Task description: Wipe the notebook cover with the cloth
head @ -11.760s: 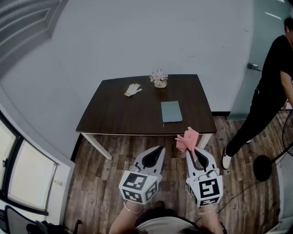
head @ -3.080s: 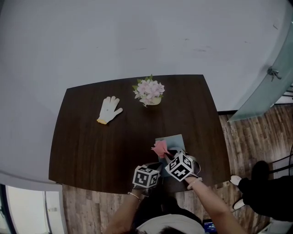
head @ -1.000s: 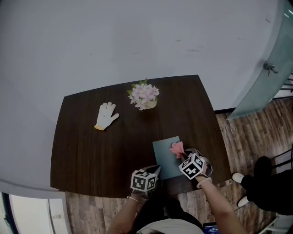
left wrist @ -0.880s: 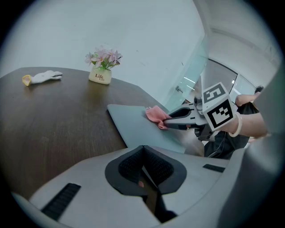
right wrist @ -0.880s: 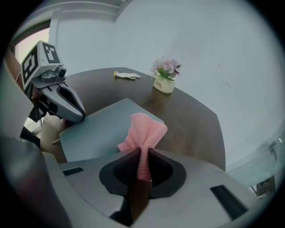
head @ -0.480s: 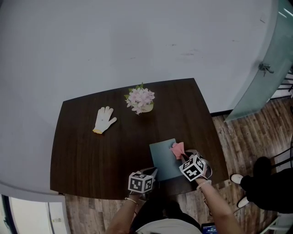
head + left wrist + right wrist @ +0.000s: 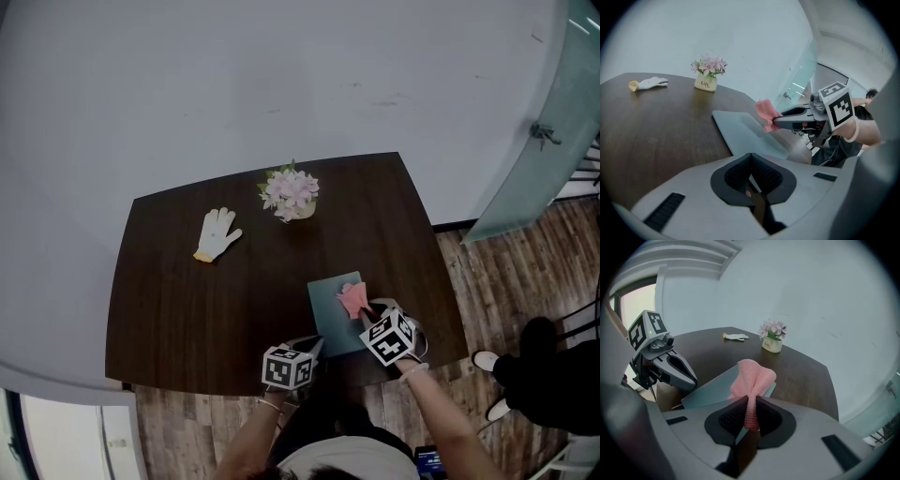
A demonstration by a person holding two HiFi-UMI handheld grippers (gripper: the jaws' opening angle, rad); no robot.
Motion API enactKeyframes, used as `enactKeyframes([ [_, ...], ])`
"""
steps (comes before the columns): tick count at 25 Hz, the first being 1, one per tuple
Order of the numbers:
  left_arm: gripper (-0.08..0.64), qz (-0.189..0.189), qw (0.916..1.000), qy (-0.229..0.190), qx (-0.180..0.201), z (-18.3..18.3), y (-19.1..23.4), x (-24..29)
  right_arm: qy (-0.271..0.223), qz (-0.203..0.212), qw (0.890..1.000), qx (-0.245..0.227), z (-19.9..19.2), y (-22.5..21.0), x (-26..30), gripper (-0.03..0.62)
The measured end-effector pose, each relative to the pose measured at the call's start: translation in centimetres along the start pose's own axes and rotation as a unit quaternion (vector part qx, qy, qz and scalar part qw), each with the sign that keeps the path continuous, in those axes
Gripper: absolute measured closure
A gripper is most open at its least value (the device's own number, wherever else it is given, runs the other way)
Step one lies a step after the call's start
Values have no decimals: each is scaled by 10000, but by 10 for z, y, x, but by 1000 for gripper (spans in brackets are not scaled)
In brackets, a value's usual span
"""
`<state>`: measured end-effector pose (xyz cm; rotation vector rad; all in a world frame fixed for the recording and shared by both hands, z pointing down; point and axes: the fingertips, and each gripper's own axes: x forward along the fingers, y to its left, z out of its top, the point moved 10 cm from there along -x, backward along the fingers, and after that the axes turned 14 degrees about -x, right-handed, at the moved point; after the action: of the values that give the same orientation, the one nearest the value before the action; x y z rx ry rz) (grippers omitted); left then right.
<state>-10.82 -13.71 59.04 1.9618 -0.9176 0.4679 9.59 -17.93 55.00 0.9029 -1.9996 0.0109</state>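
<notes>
The teal notebook [image 7: 332,315] lies flat near the front edge of the dark table [image 7: 187,309]. My right gripper [image 7: 362,317] is shut on a bunched pink cloth [image 7: 353,298], which rests on the far right part of the cover. In the right gripper view the cloth [image 7: 752,377] stands up from between the jaws over the notebook [image 7: 712,391]. My left gripper [image 7: 315,345] is shut with its tips at the notebook's near left corner; I cannot tell whether they touch it. The left gripper view shows the cover [image 7: 743,133], with the right gripper [image 7: 775,123] holding the cloth [image 7: 765,112] on it.
A small pot of pink flowers [image 7: 291,192] and a white glove [image 7: 217,233] sit at the back of the table. A glass door [image 7: 539,122] stands at the right. A person's dark legs [image 7: 544,375] are on the wooden floor beside the table.
My right gripper has slid the cloth a little across the cover, toward its far edge. The left gripper has stayed at the near left corner.
</notes>
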Motion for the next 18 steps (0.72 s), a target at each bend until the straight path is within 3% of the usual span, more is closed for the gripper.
enactKeyframes([
  [18,541,-85,9998,-65,-188,-18,-9,-13,-334,1030,9938,-239,41,70,22,543],
])
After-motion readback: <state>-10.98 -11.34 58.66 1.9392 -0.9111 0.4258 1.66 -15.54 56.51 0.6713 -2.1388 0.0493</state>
